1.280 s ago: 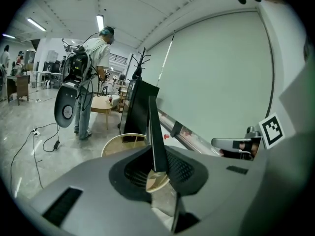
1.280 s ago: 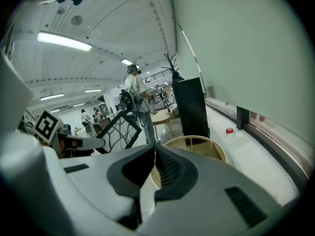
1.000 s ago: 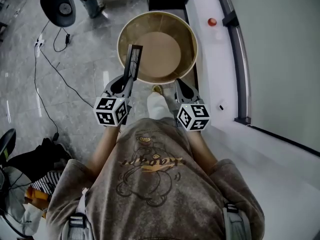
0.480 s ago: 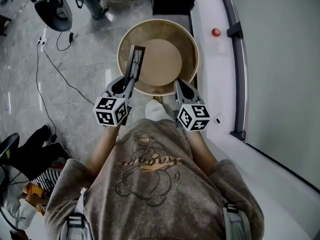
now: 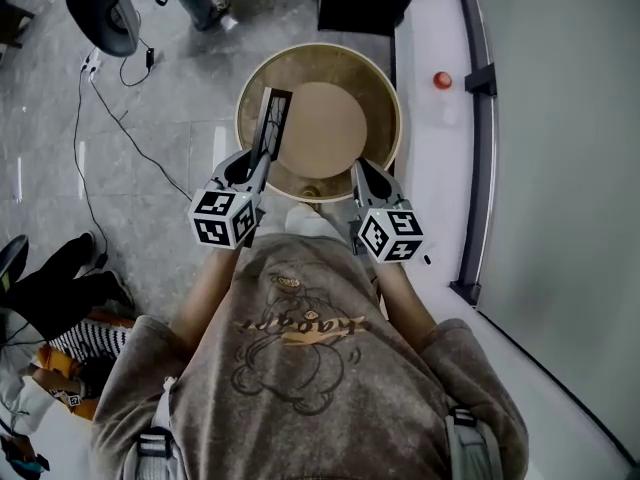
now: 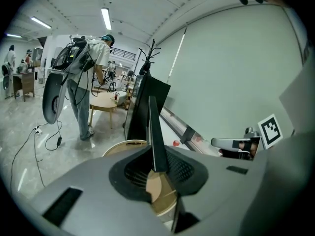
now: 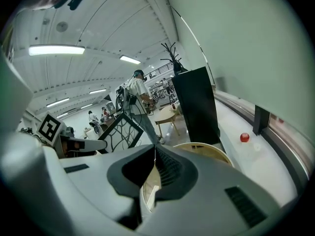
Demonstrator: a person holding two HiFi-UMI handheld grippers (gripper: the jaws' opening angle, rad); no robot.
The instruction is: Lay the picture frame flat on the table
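Head view: a round wooden table [image 5: 330,128] with a raised rim stands on grey floor [image 5: 170,118], a white ledge [image 5: 430,148] with a red ball [image 5: 441,80] right of it. Over the table's left rim the left gripper [image 5: 262,160] clamps the picture frame [image 5: 272,118] upright; the right gripper [image 5: 357,165], at the table's near rim, is clenched empty

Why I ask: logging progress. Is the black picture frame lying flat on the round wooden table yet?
Not flat: the black picture frame is held upright, clamped in the left gripper, over the round wooden table.
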